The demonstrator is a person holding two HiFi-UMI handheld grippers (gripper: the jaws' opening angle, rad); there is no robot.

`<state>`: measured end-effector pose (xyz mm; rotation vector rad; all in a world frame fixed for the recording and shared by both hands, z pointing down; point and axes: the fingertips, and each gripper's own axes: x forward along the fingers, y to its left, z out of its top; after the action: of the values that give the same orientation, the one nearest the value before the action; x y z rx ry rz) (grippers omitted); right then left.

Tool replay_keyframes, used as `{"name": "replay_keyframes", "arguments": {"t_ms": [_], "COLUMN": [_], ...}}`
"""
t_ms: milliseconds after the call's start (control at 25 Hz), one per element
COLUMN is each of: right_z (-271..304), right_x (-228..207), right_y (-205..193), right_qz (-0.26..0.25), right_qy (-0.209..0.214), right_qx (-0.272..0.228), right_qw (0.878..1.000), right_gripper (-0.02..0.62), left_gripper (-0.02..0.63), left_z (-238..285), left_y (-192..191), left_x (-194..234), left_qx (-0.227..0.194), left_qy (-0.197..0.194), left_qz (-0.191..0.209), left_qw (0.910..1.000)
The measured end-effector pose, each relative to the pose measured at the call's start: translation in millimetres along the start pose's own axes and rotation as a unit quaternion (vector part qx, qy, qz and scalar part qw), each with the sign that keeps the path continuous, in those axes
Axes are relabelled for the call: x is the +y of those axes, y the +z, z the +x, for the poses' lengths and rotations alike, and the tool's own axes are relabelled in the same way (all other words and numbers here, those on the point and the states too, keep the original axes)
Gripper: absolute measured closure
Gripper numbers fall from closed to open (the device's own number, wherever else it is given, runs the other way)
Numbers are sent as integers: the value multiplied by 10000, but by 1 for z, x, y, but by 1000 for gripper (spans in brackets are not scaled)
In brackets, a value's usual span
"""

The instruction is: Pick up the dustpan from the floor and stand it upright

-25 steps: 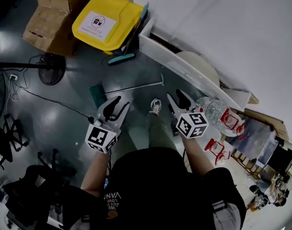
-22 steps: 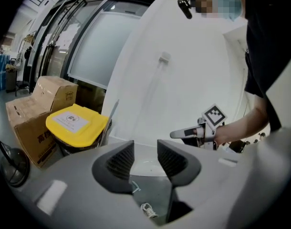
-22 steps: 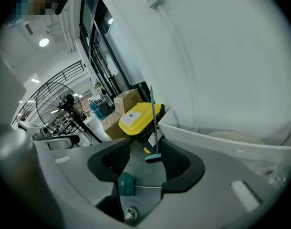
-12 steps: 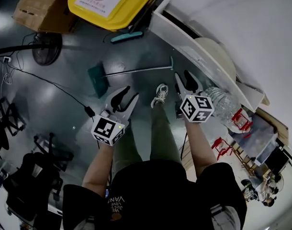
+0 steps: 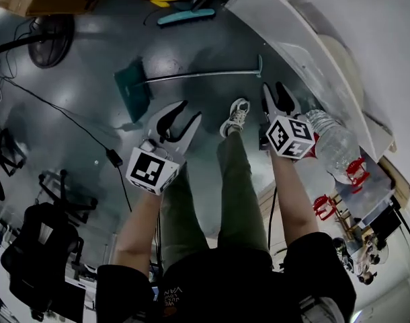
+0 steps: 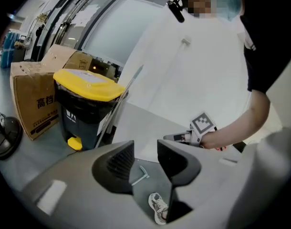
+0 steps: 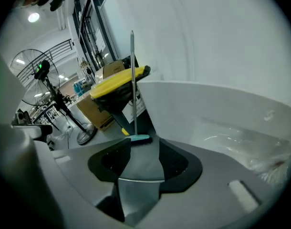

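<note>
The dustpan lies flat on the dark floor: a teal pan [image 5: 133,90] at the left and a long metal handle [image 5: 201,76] running right to a bent end [image 5: 261,64]. My left gripper [image 5: 188,111] is open and empty, held above the floor a little short of the handle's middle. My right gripper [image 5: 275,90] is also open and empty, near the handle's bent end. In the left gripper view the handle end [image 6: 141,175] shows between the jaws of the left gripper [image 6: 145,157]. A thin bright handle [image 7: 140,179] crosses low between the jaws of the right gripper [image 7: 144,162].
A broom with a teal head [image 5: 186,17] leans by the yellow-lidded bin [image 6: 86,86]. A white board [image 5: 292,42] runs along the right. A fan base [image 5: 50,40], a floor cable [image 5: 70,123], a cardboard box [image 6: 35,101] and a water bottle [image 5: 336,150] are around. The person's shoe [image 5: 236,116] stands between the grippers.
Both grippers have come forward towards the dustpan as the person stepped ahead, and the view has shifted with them. The dustpan has stayed flat on the floor. Both stay open.
</note>
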<state>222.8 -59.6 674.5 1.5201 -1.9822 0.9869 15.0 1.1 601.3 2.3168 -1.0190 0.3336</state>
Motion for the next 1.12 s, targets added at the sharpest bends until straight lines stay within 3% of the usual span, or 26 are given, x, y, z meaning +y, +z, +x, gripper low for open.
{"name": "replay_keyframes", "arguments": {"t_ms": [160,440,720,1120], "right_z": [36,99,151,215], "right_x": [-16,-63,-117,-188], "right_y": [-40,-119,-185,-255], "right_qz": [-141,-454,-16,-266], "right_qy": [-114,-368,-601,-881], "right_qx": [225,746,1168,1912], "right_qw": [9996,9955,9913,9772], "right_gripper": [411,411,413,414], "left_gripper": [448,448,448,448], "left_z": [18,55,93,144], "left_y": [-27,-98,-156,-200], "left_x": [11,32,56,69], "left_qx": [143,314,345,262], "left_qy": [-43,-7,163,224], "left_qz": [-341,-490,-683,-962], "left_qw": [9993,9983,9969,9948]}}
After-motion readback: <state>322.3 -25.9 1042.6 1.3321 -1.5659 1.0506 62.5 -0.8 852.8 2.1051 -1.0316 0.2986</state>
